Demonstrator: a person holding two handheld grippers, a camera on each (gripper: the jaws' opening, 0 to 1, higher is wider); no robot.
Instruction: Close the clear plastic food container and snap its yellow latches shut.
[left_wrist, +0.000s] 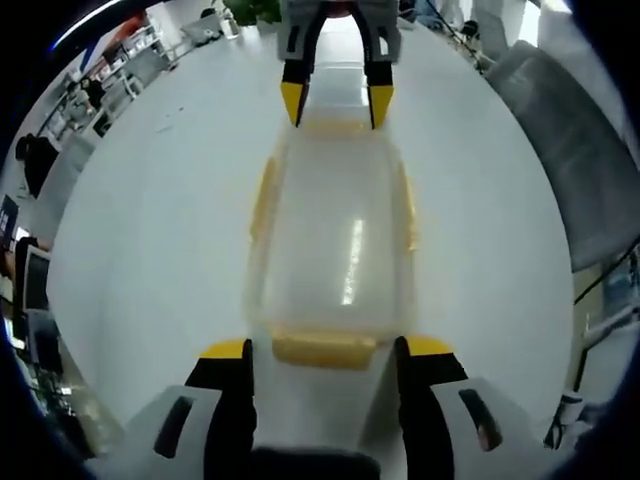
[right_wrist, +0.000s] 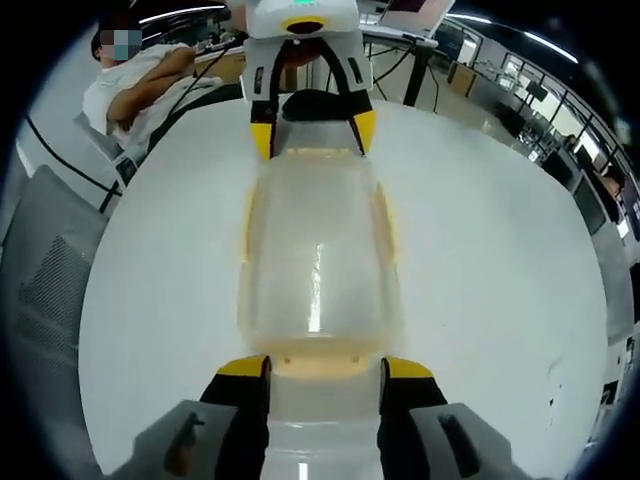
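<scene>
1. Clear container (left_wrist: 335, 240) lies lid-on in the middle of the white surface (left_wrist: 150, 250), w/ yellow latches (left_wrist: 324, 350) at ends and sides.
2. Left tongs (left_wrist: 324, 350) open, jaws either side of one end latch.
3. Right tongs (right_wrist: 325, 368) open at the opposite end, straddling it.
4. Person seated at the surface's edge (right_wrist: 140, 85).

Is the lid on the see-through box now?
Yes. The clear lid lies flat over the container, its yellow latches along the edges. Whether they have snapped, I cannot tell.

Opposed close views (shared container (left_wrist: 335, 240))
</scene>
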